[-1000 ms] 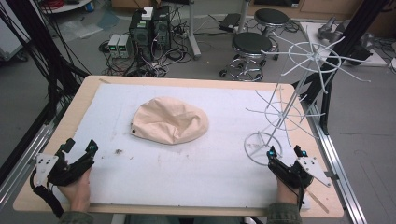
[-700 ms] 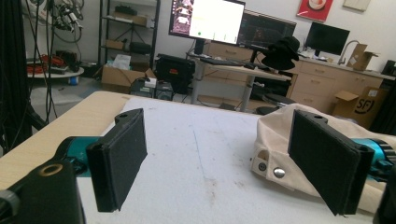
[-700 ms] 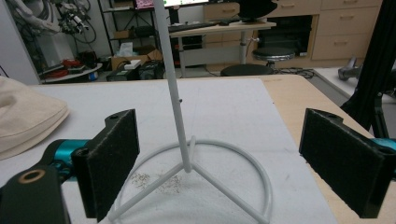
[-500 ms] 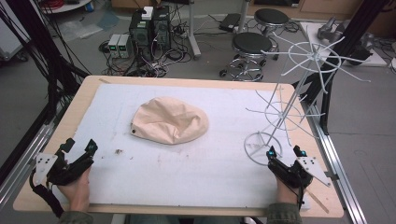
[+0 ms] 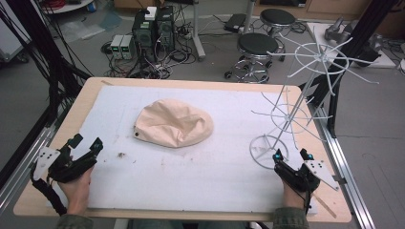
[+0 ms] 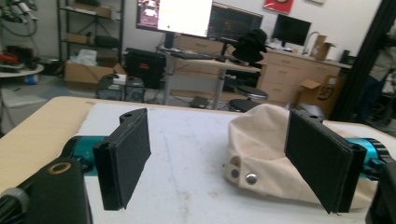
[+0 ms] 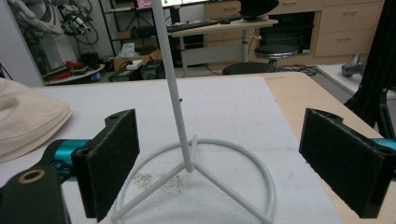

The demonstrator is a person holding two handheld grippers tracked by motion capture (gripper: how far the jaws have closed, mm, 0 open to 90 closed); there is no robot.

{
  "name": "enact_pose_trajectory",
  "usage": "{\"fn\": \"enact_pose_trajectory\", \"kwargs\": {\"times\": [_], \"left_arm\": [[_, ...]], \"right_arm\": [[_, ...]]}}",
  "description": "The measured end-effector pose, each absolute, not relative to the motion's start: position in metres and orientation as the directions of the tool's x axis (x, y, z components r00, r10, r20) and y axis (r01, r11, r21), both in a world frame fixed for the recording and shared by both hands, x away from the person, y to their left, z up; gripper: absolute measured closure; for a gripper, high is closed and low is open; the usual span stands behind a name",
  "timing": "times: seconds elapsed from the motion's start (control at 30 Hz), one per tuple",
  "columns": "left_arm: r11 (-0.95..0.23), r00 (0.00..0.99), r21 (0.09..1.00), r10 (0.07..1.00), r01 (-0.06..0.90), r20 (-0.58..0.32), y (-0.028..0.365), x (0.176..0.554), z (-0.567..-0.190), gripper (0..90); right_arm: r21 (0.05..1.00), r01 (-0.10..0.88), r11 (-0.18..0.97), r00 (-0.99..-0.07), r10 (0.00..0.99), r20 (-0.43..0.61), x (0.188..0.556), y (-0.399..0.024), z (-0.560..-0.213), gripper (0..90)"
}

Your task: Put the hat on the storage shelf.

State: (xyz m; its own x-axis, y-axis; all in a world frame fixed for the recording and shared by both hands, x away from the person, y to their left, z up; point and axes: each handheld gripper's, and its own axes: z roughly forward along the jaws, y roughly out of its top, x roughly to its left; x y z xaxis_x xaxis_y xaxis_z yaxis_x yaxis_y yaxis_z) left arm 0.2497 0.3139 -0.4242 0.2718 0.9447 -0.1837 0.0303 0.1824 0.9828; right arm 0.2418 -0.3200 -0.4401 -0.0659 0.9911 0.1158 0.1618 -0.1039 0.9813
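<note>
Both grippers rest jaws apart and empty at the near edge, left gripper (image 5: 85, 147) well short of the floppy beige fabric cap (image 5: 174, 123) mid-table, right gripper (image 5: 292, 156) beside the white wire stand (image 5: 286, 121), whose light base could tip if bumped

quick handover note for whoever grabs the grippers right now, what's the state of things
Left gripper: open, empty, at the near left of the table, jaws facing the beige cap.
Right gripper: open, empty, just short of the base ring of the white wire rack.
Cap lies flat mid-table, snap strap toward the left gripper. Rack stands at the right edge, arms bare.
Done: nothing gripped yet.
Left: probably pick up the cap and hang it on the rack.
</note>
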Motion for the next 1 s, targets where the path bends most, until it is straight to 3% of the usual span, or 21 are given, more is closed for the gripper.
{"fn": "enact_pose_trajectory", "kwargs": {"times": [0.37,1.0], "left_arm": [[0.232,0.362,0.971,0.901,0.060,-0.238,0.309,0.275,-0.399,23.6],[0.163,0.422,0.985,0.891,0.055,-0.171,0.270,0.309,-0.359,22.8]], "right_arm": [[0.980,0.163,-0.113,-0.063,0.990,0.125,0.241,-0.320,-0.440,11.2],[0.982,0.156,-0.107,-0.070,0.990,0.119,0.241,-0.321,-0.439,11.2]]}}
